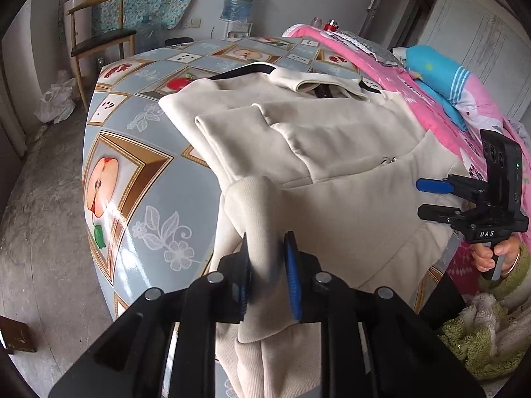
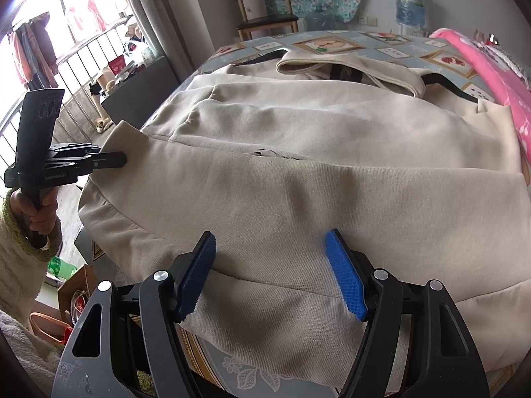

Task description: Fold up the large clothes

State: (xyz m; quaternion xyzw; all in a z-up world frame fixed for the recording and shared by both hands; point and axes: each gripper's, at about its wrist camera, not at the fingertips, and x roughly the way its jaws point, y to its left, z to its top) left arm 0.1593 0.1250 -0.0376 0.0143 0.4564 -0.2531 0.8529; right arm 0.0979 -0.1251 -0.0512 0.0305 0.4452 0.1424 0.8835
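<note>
Jacket hold: left gripper [image 1: 265,275] clamped on a bunched fold of the cream jacket [image 1: 332,152] at its near-left hem corner; cloth pinched between both blue pads, lifted clear of the table edge
Other tool: right gripper [image 2: 270,275] wide apart over the near hem, grasping nothing; hem lying between and just under the pads, contact impossible to judge
Direction: from left gripper, bulk of jacket ahead and to the right; from right gripper, straight ahead and below
Long axis: running away from both grippers, hem near, collar [image 1: 318,83] far
Nearer hand: left already on the cloth; right poised at the opposite half of the same hem, likely next to pinch
Position: spread over the fruit-print table [image 1: 132,179]; near hem hanging over the front edge; right side against pink bedding [image 1: 415,89]
Look: thick cream knit, dark lining at the neck; sleeves folded across the chest; small zip pull [image 1: 388,160] mid-front; soft creases, no stiffness expected
</note>
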